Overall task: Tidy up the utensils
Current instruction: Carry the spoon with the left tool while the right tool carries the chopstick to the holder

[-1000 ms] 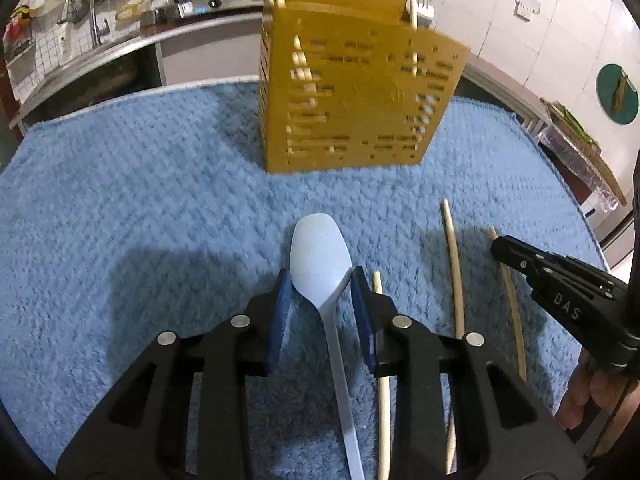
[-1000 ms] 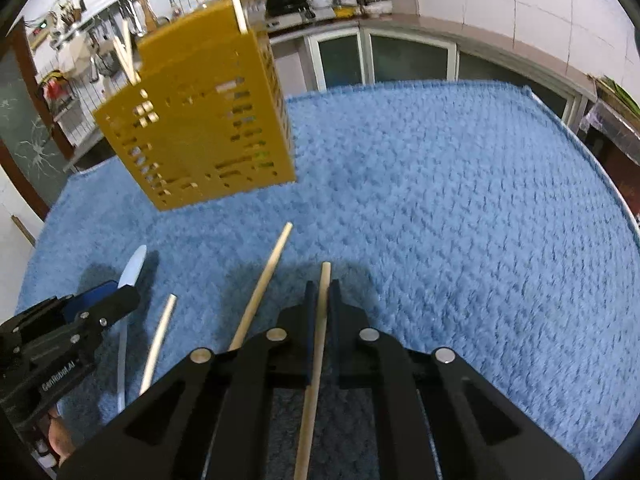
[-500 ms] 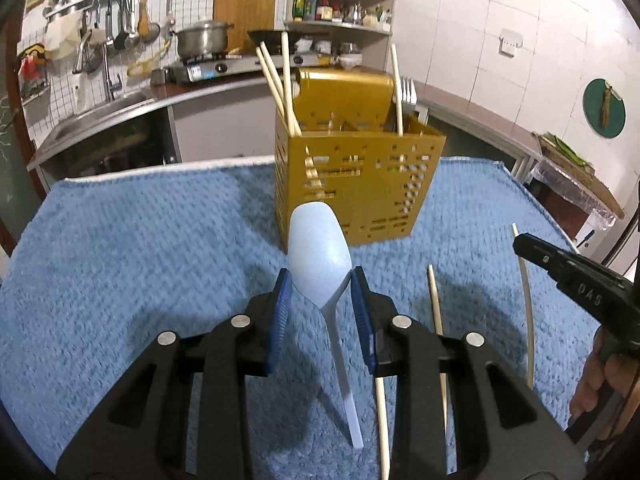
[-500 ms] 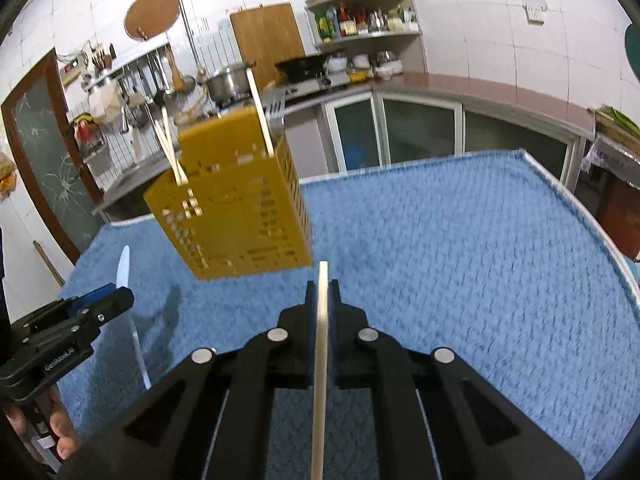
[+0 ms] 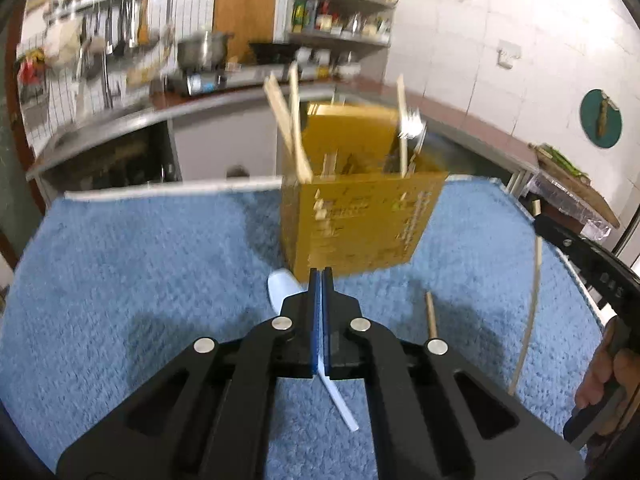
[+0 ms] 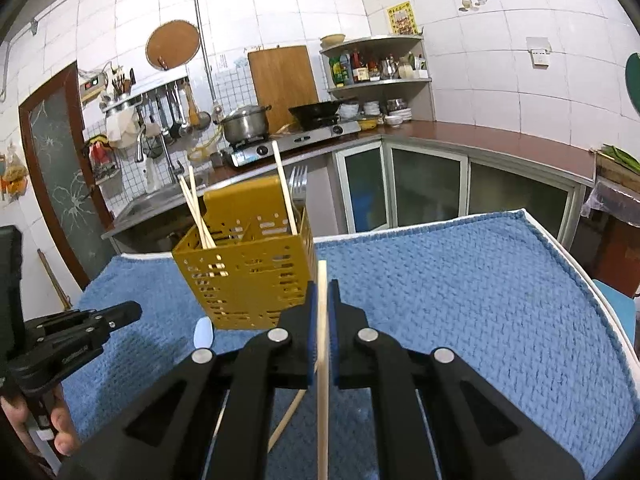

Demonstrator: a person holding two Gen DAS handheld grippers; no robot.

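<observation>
**Kitchen background**

Blue towel [image 6: 460, 300] covers the table. Behind it, a steel pot [image 6: 245, 123] on a small burner and a black wok [image 6: 316, 110] on the stove. Wooden cutting board [image 6: 283, 82] leans against the tiled wall. Bottles [image 6: 352, 68] on corner shelf. Ladles [image 6: 170, 110] hang from a rack.

Quick count, all relative to the one yellow caddy [image 6: 248, 276]: three chopsticks [image 6: 196, 210] stick up out of it, two crossed at its left corner and one near its right side. One fork [image 6: 298, 184] stands in it next to that single stick. One white spoon [image 6: 203, 332] sits just in front of the caddy's base. One chopstick [image 6: 322, 356] is up in front of it, pinched in the right gripper [image 6: 322, 292]. One more stick [image 6: 286, 420] lies on the blue mat [image 6: 460, 300] in front of the caddy. Two grippers total, counting the left gripper [image 6: 132, 312].
</observation>
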